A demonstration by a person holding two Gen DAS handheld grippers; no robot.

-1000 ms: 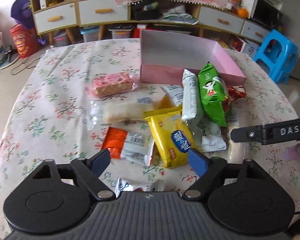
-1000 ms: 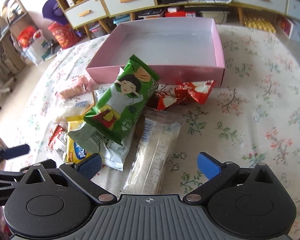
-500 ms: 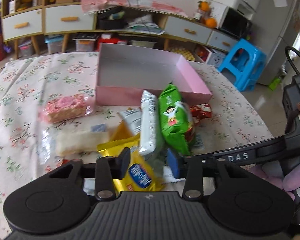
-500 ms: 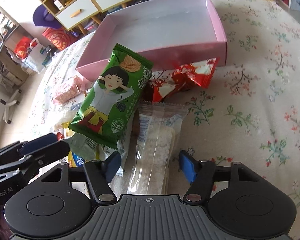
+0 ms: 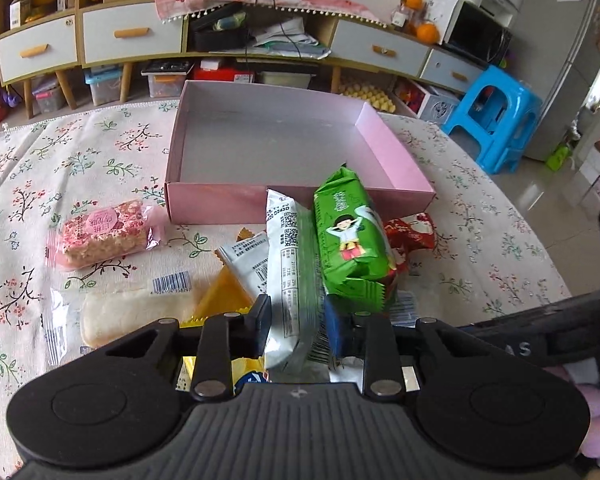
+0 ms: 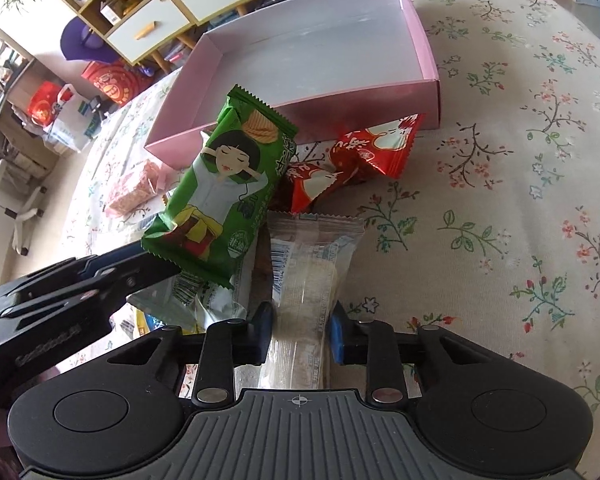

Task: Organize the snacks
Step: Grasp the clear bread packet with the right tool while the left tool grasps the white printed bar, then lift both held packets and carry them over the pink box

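An empty pink box (image 5: 284, 200) stands on the floral tablecloth behind a heap of snacks; it also shows in the right wrist view (image 6: 380, 96). My left gripper (image 5: 298, 322) is shut on a white-and-green packet (image 5: 286, 276) next to the green packet (image 5: 350, 240). In the right wrist view the left gripper (image 6: 100, 276) holds that bundle, green packet (image 6: 224, 184) on top, lifted off the table. My right gripper (image 6: 300, 326) is shut on a clear rice-cracker packet (image 6: 308, 280).
A pink puffed-rice bar (image 5: 104, 234), a clear rice-cake packet (image 5: 136, 308) and a yellow packet (image 5: 224, 300) lie left of the heap. Red packets (image 6: 356, 156) lie before the box. Cabinets (image 5: 128, 36) and a blue stool (image 5: 496, 116) stand beyond the table.
Both grippers moved forward and closed: the left on the white-and-green packet, the right on the clear rice-cracker packet. The green packet has risen.
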